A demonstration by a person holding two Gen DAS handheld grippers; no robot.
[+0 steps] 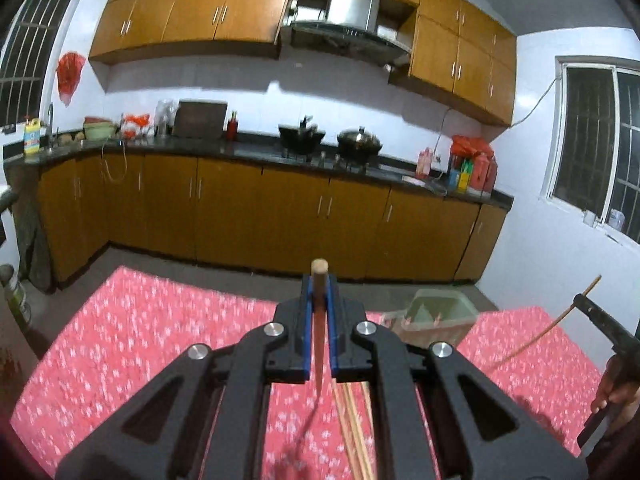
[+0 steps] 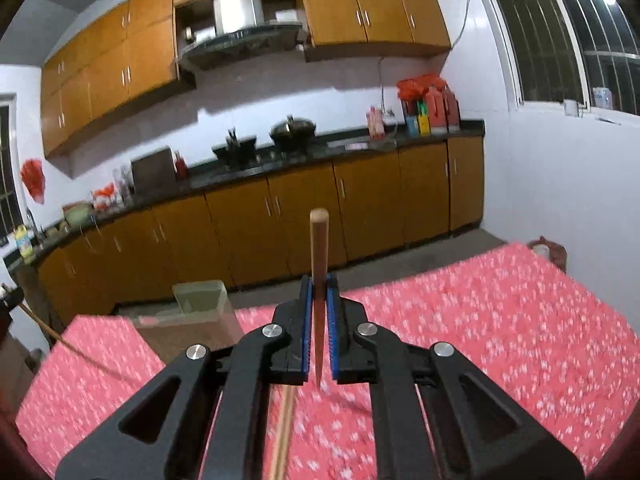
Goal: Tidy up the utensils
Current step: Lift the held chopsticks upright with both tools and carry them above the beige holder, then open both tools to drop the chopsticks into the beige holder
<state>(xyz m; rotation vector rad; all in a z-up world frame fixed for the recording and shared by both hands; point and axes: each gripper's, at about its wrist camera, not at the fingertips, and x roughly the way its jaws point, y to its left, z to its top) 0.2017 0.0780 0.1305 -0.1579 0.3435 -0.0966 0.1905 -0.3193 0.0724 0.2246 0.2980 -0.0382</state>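
My left gripper (image 1: 319,280) is shut on a wooden chopstick (image 1: 319,312) that stands up between its blue pads. My right gripper (image 2: 319,282) is shut on another wooden chopstick (image 2: 319,264), held the same way above the table. In the left wrist view the right gripper (image 1: 580,302) shows at the far right with its chopstick (image 1: 552,326) slanting. A pale green utensil holder (image 1: 436,318) stands at the table's far edge; it also shows in the right wrist view (image 2: 204,308). More chopsticks (image 1: 354,428) lie on the cloth under the left gripper.
The table wears a red flowered cloth (image 1: 140,344), also seen in the right wrist view (image 2: 500,320). Beyond it are orange kitchen cabinets (image 1: 240,208) and a dark counter with woks (image 1: 360,142). One chopstick (image 2: 282,432) lies under the right gripper.
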